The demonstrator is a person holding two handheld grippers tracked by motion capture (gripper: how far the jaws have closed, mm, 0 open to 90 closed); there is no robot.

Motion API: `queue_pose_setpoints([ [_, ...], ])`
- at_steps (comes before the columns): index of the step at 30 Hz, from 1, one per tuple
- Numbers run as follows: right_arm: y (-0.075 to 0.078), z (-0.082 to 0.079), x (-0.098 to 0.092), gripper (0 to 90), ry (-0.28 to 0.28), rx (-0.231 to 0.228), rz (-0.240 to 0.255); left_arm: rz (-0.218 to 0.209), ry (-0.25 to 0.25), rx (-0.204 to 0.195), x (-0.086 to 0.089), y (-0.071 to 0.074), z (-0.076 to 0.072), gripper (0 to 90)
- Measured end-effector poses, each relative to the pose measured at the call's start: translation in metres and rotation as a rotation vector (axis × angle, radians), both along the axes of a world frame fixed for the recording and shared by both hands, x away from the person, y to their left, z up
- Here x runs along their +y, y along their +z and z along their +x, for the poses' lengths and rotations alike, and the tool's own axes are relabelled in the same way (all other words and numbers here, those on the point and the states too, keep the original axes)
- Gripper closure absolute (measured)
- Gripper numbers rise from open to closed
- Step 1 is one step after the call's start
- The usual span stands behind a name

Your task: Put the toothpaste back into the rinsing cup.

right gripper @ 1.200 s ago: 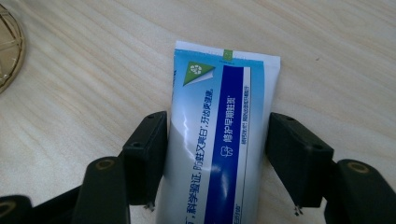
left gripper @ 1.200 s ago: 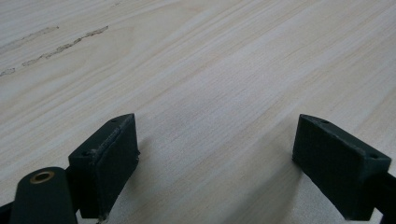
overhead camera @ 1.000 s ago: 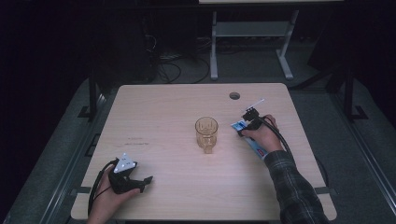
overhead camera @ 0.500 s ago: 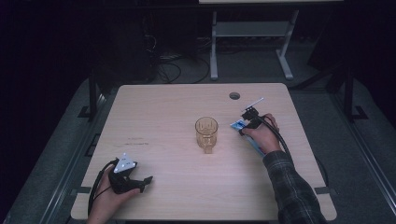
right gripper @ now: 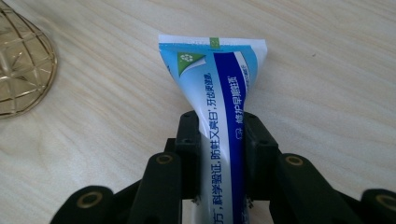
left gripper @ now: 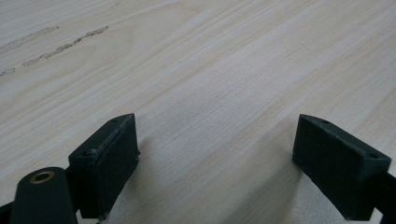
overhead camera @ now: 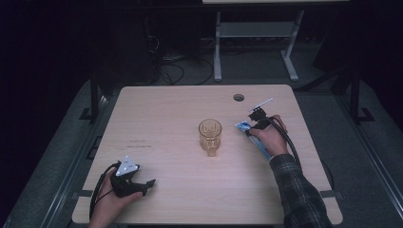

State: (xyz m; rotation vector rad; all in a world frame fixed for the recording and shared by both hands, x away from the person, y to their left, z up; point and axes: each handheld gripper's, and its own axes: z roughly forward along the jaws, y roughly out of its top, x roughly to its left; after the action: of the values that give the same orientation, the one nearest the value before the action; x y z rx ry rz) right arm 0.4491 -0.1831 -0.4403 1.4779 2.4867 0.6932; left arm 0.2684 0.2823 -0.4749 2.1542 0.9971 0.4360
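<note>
My left gripper rests on the table, jaws wide apart. Mid-table stands the glass. My right gripper has just been closing and now clamps the tube, right of the glass.

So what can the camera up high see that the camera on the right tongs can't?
The high view alone takes in the whole table, the left tongs resting near its front edge, and the person's sleeve. The right gripper view alone shows the toothpaste tube's printed writing and the right tongs, which have just been closing, pressed on both its sides. Both show the tube, the amber glass cup and the pale wood.
</note>
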Motion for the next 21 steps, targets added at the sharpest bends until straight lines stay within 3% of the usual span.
queue_pose_setpoints([
  [9,0.013,-0.006,-0.002,72.0,0.0,-0.039,0.039,0.001,0.0,0.0,0.0,0.0,0.0,13.2],
  [21,0.038,-0.023,-0.027,72.8,-0.035,-0.149,0.162,-0.001,0.001,0.0,0.0,0.0,0.0,13.2],
])
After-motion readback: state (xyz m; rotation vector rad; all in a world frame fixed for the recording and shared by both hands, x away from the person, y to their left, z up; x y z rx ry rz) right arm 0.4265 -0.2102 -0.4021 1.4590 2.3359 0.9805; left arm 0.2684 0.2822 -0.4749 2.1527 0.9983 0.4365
